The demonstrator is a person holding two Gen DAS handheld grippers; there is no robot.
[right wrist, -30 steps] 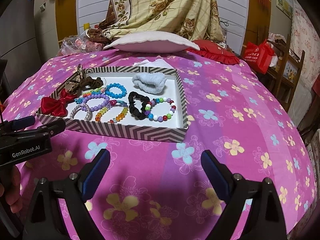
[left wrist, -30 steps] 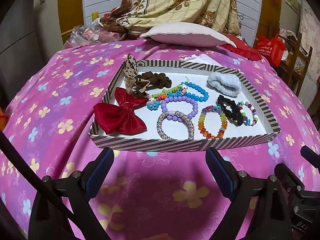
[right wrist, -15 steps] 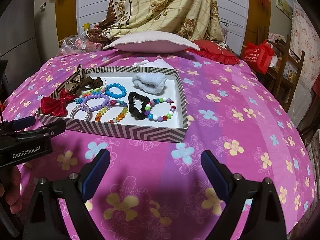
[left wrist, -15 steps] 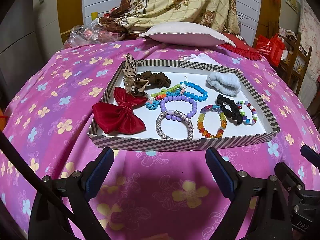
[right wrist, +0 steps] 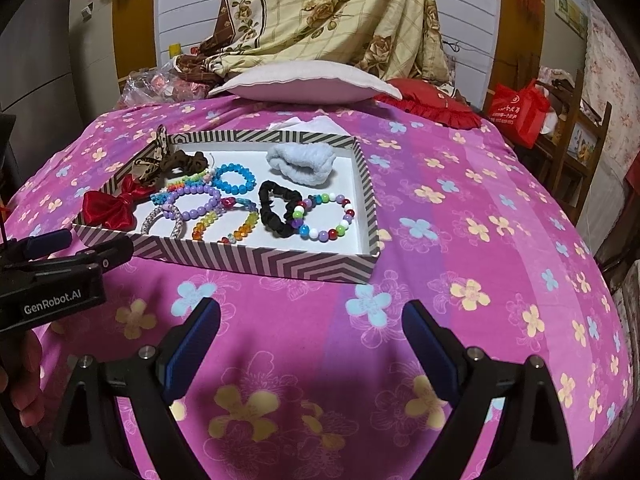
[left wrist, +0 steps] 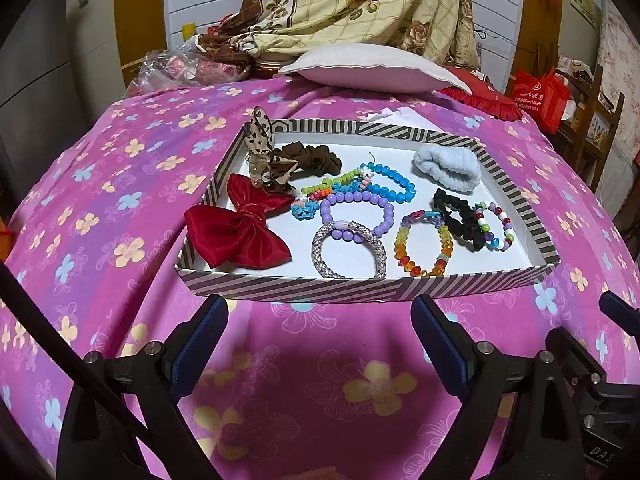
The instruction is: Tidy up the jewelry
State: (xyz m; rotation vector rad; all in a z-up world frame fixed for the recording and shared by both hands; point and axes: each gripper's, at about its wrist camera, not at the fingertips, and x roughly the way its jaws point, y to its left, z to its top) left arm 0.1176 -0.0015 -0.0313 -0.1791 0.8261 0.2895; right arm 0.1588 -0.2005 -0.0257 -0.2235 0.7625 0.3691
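Bracelets [left wrist: 352, 216] and scrunchies [left wrist: 460, 216] lie in the tray [left wrist: 304, 286] on the bedspread [left wrist: 120, 184].

Black left tool [left wrist: 318, 322] with blue pads [left wrist: 438, 342], silver screws, "GenRobot.AI" lettering.

One striped tray [left wrist: 304, 286] is sitting on the bed, holding three scrunchies: brown [left wrist: 316, 159], black [left wrist: 460, 216] and pale blue [left wrist: 448, 170]. Two bows are lying in it, one red [left wrist: 240, 232], one spotted tan [left wrist: 266, 160]. Beaded bracelets are numbering six, possibly seven, since the tangled neon strands [left wrist: 326, 190] are overlapping. Two pillows are resting behind: one white [left wrist: 372, 70], one red [left wrist: 480, 98].
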